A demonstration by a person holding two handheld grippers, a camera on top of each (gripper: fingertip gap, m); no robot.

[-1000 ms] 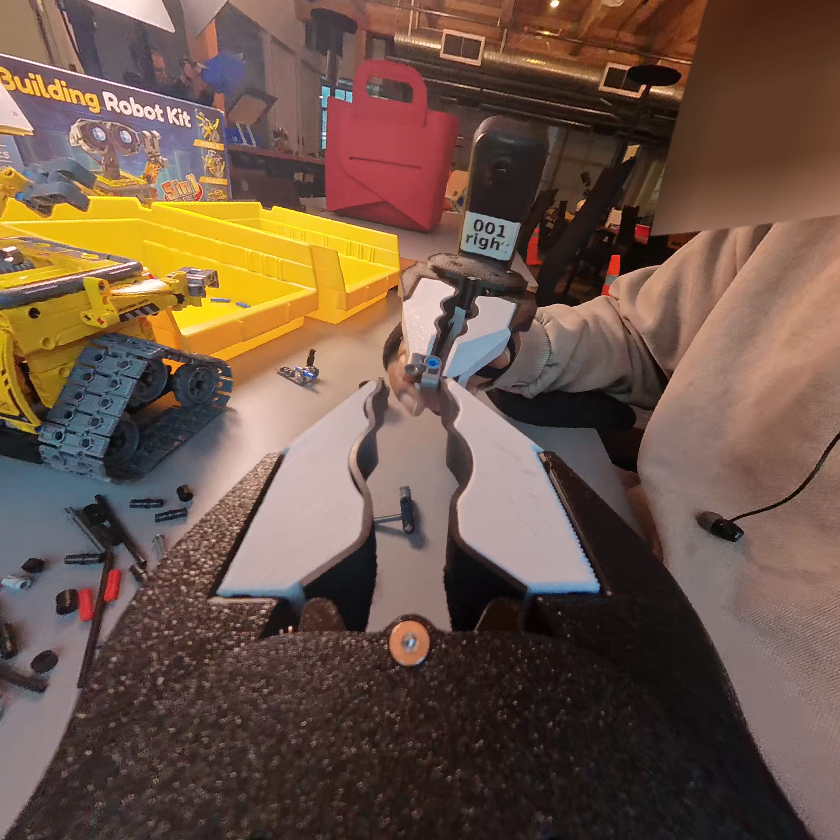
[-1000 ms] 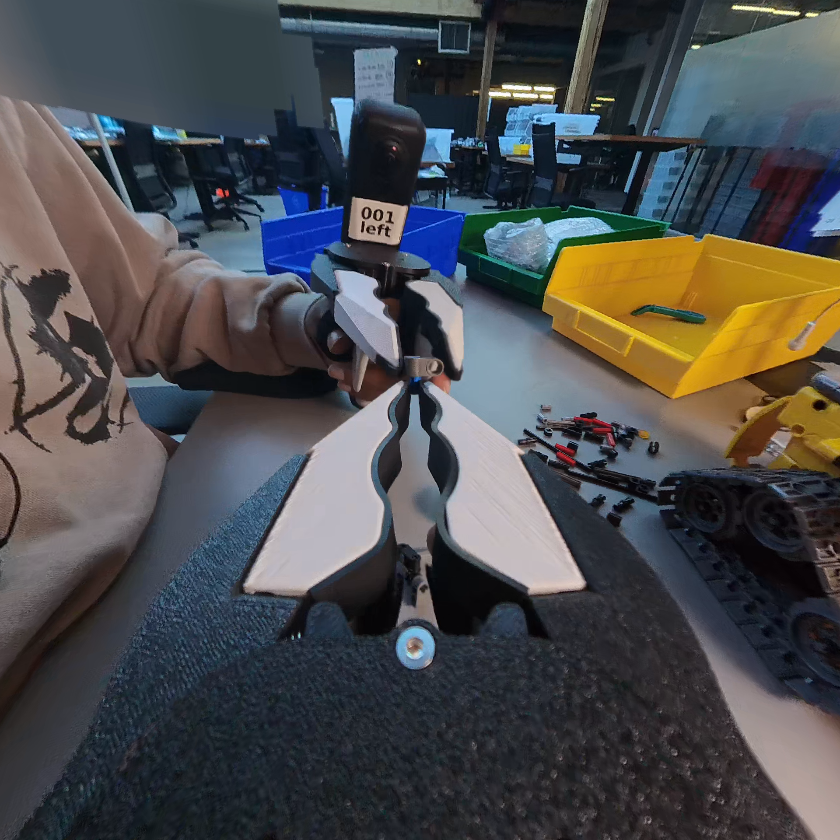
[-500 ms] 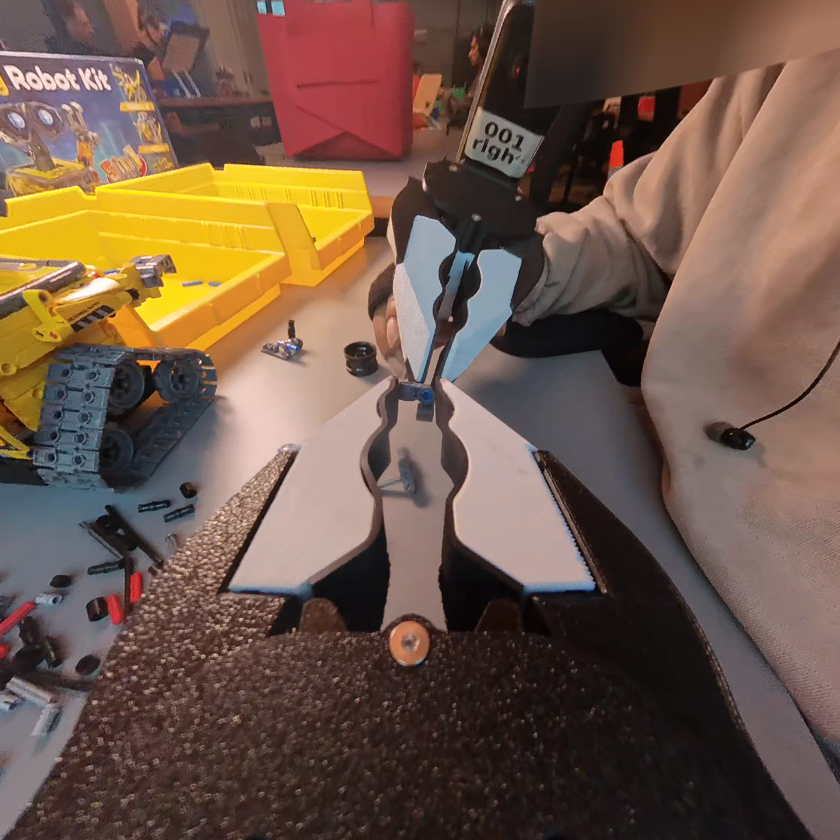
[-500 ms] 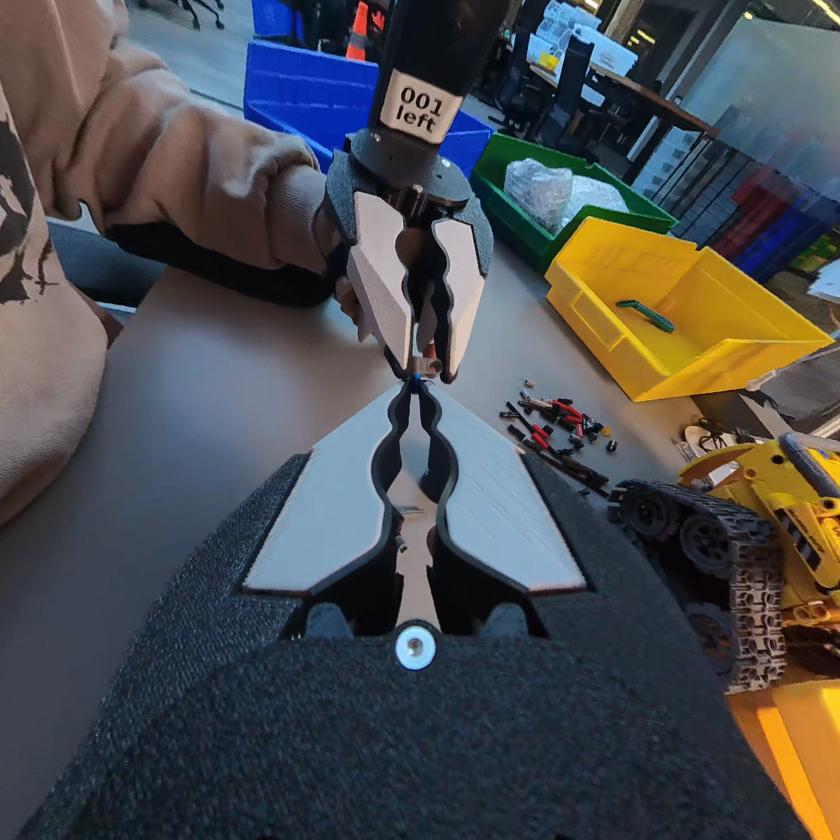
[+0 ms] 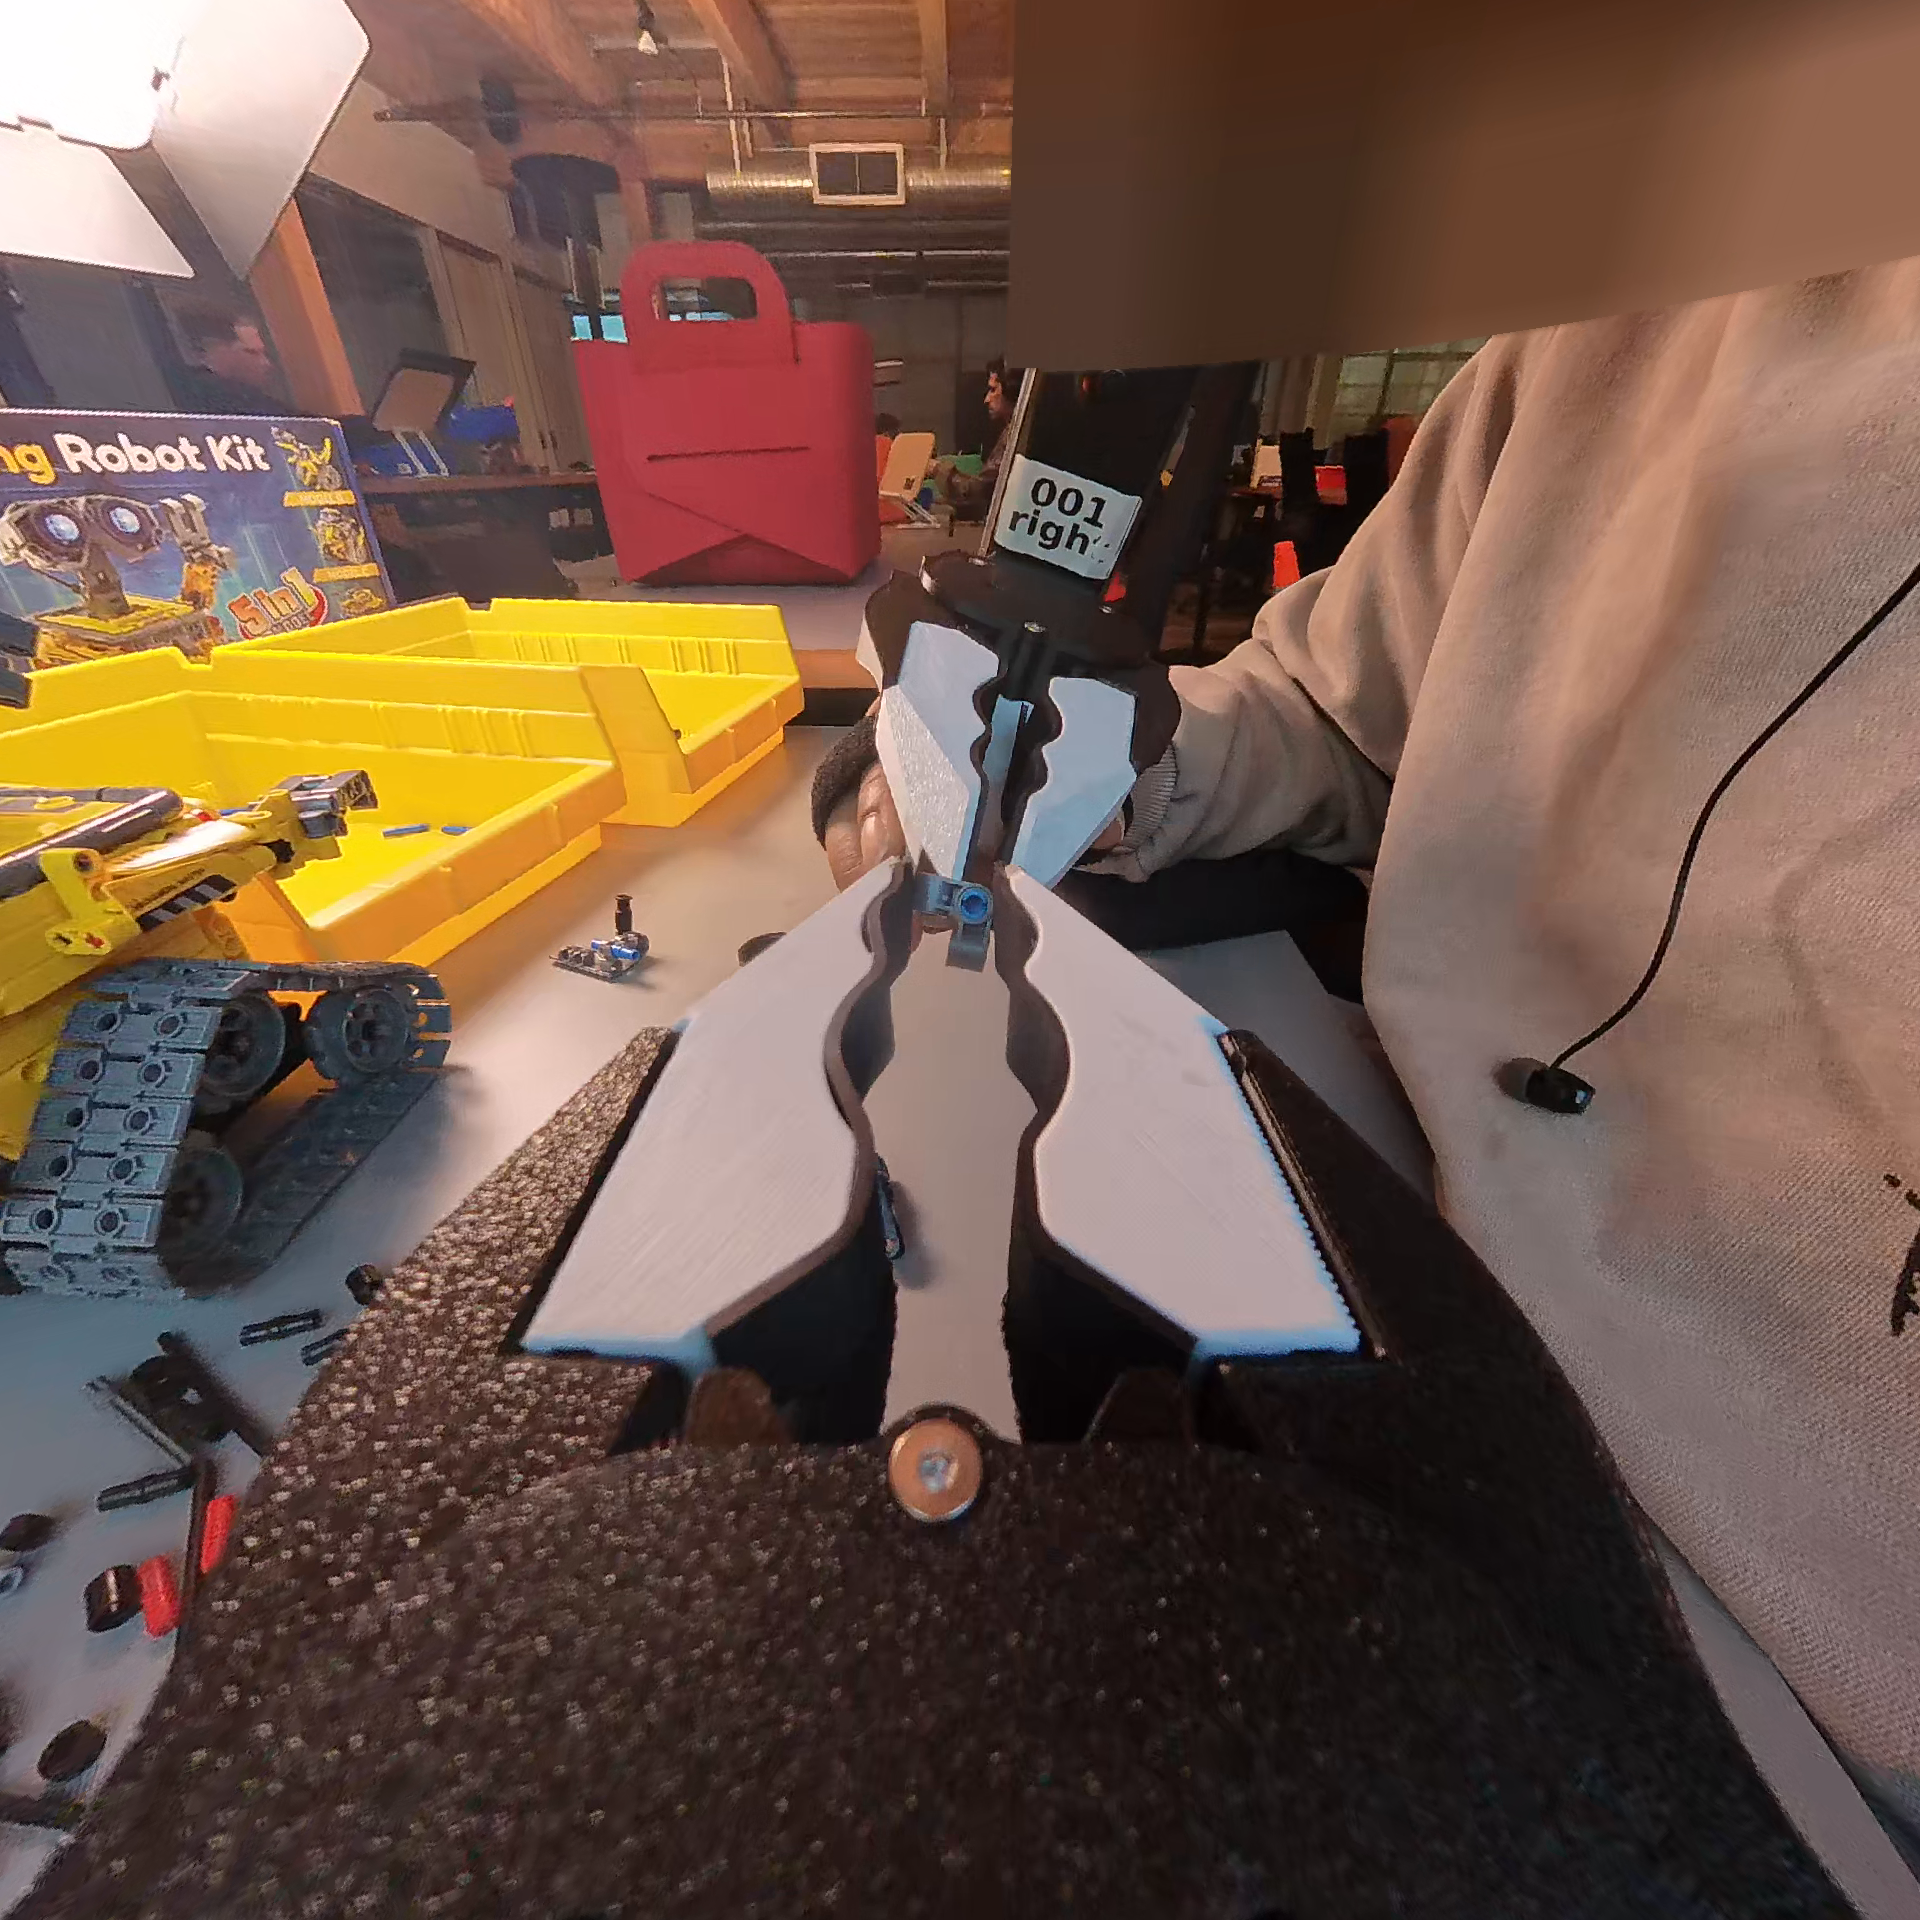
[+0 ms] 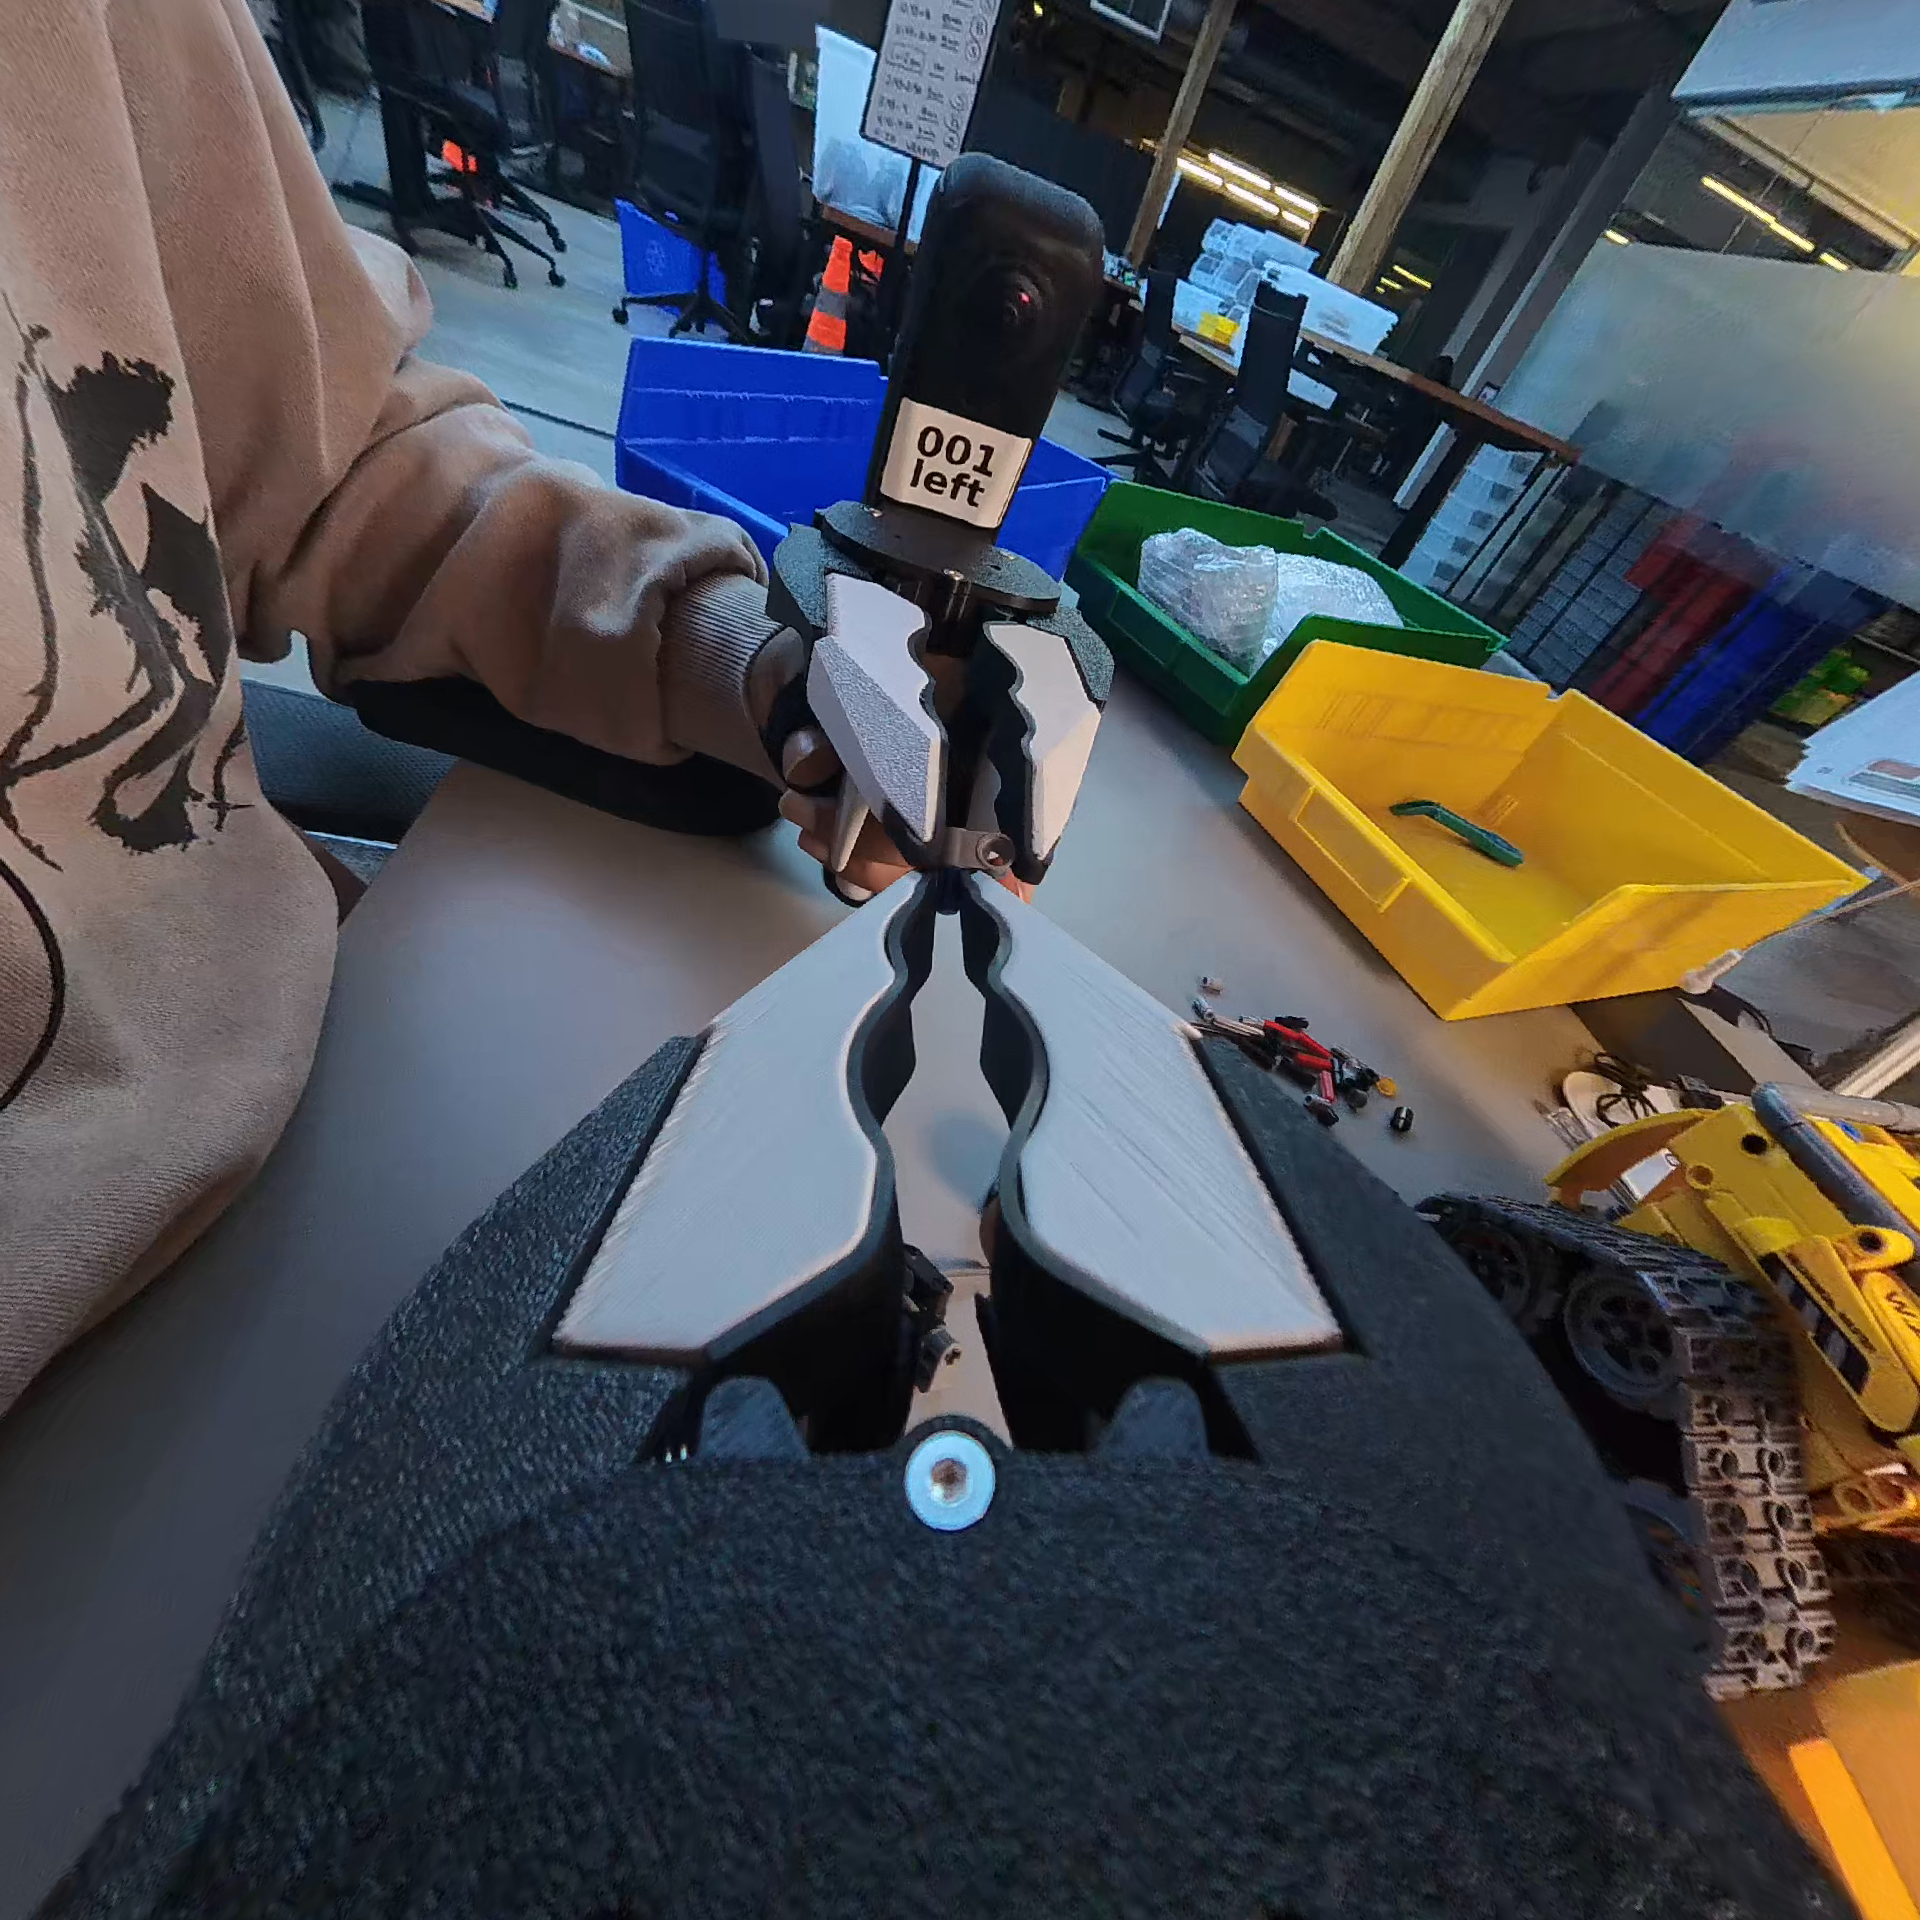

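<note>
Grey connector (image 5: 951,902): blue pin visible only from left gripper (image 5: 948,883).

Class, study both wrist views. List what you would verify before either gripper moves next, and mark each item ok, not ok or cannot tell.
1. Left gripper closed on the grey connector: ok.
2. Right gripper pinching the blue pin: ok.
3. Blue pin fully seated in the grey connector: cannot tell.
4. Both pieces held above the table: ok.
5. Tracked yellow model apart from both grippers: ok.
</note>
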